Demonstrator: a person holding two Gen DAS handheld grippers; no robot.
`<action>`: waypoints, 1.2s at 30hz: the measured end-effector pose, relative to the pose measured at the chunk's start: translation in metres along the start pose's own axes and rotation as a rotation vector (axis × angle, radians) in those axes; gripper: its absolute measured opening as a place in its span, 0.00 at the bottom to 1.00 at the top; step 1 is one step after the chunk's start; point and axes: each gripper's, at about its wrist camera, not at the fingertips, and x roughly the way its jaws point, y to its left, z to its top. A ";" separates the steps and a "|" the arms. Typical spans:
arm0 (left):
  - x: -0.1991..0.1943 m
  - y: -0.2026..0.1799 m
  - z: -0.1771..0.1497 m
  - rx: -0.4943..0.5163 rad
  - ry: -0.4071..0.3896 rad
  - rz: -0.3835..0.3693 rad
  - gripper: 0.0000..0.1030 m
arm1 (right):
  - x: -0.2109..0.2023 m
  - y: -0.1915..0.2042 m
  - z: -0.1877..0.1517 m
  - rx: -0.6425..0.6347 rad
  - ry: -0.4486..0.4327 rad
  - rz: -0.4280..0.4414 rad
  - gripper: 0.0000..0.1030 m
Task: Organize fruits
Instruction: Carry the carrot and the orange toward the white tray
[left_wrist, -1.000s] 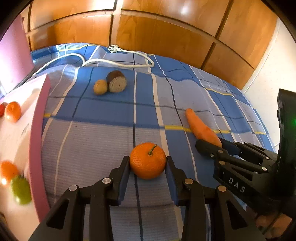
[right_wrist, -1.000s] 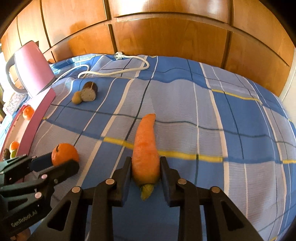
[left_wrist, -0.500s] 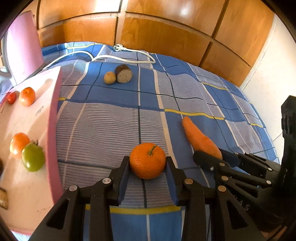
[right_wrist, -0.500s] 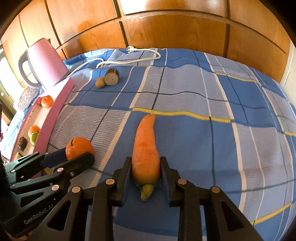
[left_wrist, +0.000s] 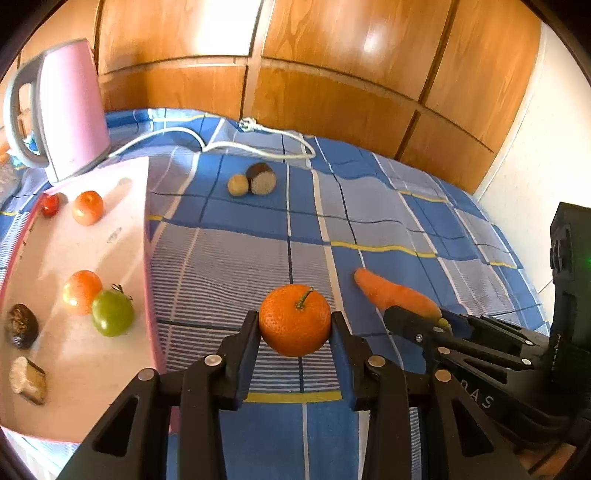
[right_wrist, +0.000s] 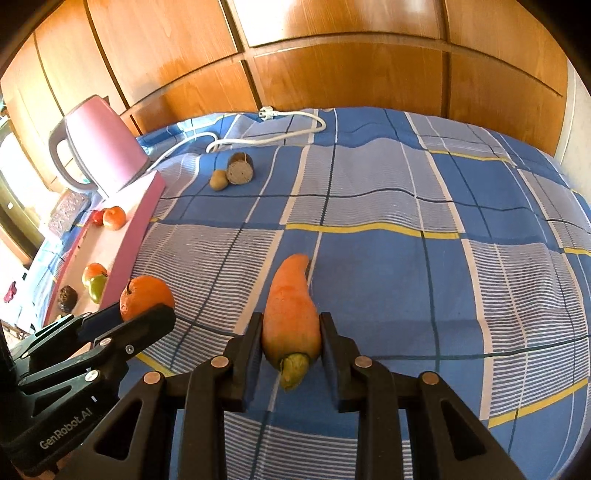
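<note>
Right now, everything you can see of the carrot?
The carrot is orange, matte and slightly mottled, thick at the stem end and tapering to a bent tip. A yellow-green stub sticks out of the thick end, toward the camera. The right gripper is shut on that thick end, one black finger on each side. The tip points away over the blue plaid cloth; whether it touches the cloth is unclear. Nothing else touches it.

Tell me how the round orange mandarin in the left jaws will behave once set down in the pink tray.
The round orange mandarin is near-spherical, so it will probably roll on the pink tray's smooth floor. Its dimpled skin looks grippy, so slipping seems unlikely. It looks firm enough for a gentle release.
</note>
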 end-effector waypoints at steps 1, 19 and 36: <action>-0.003 0.000 0.001 -0.002 -0.007 0.002 0.36 | -0.002 0.001 0.001 -0.001 -0.006 0.002 0.28; -0.035 0.030 0.008 -0.068 -0.082 0.057 0.36 | -0.016 0.049 0.021 -0.105 -0.059 0.043 0.28; -0.049 0.078 0.010 -0.163 -0.127 0.147 0.36 | -0.006 0.099 0.045 -0.188 -0.065 0.112 0.28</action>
